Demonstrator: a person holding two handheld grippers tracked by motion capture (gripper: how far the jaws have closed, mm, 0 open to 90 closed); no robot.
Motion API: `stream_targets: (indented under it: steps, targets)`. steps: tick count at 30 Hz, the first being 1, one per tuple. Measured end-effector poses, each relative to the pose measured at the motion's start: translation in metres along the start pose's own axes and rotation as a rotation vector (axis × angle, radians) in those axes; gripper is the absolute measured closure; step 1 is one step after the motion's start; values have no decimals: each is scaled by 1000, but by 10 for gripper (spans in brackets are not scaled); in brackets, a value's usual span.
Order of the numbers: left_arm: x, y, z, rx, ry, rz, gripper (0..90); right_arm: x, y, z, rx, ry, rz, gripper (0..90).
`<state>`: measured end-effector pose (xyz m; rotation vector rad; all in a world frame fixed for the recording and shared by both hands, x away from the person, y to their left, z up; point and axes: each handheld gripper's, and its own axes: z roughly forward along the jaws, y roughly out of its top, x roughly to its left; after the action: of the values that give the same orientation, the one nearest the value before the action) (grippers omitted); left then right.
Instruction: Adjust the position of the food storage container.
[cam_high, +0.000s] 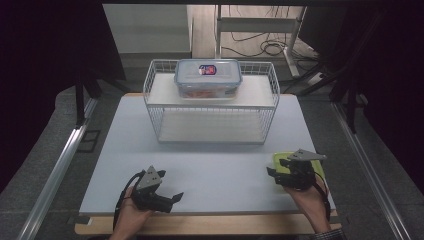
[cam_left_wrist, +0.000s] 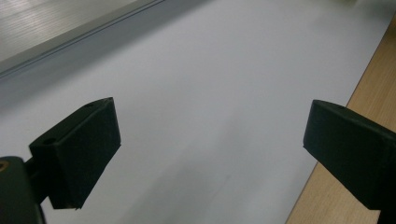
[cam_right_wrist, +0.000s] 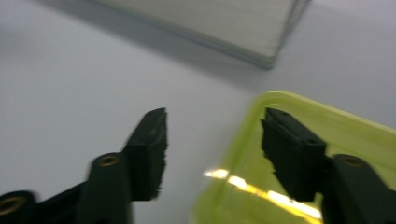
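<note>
At the bottom of the high view the person's two hands come in. The left gripper sits low at lower left over the bare white table top, its jaws wide apart with nothing between them; its own view shows just white surface and the wooden edge of the table.

At lower right, the right gripper is at the yellow-green tray. In the right gripper view the jaws stand about half open and straddle the tray's near rim, one jaw outside over the table, the other inside over the tray. I can't see the pads pressing on the rim, so I'd call it not yet gripped.

Further back, in the upper middle of the frame, stands a white wire rack with a clear lidded food container on its top shelf.

The risk I see is a thin bite: the rim looks smooth and shallow, so if the jaws close on only its lip, the tray may tilt or slip out when lifted. Pushing sideways before closing could also skate it toward the table's right edge.
</note>
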<state>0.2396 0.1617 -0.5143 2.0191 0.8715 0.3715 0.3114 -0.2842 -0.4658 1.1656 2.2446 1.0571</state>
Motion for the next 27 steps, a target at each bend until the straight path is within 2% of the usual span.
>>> stream_targets:
  steps: [5,8,10,18,20,27]
  targets:
    - [-1,0,1,5,0,7,43,-24,-3,-12,-28,-72,18,669]
    - [-1,0,1,8,2,9,44,-38,-6,-18,-28,-112,36,808]
    - [-1,0,1,9,3,9,44,-49,-9,-21,-19,-147,55,865]
    - [-1,0,1,15,9,15,47,-88,-27,-35,-8,-250,142,893]
    - [-1,0,1,15,9,14,47,-94,-31,-37,1,-269,159,893]
    - [-1,0,2,21,11,15,48,-109,-43,-38,50,-334,177,893]
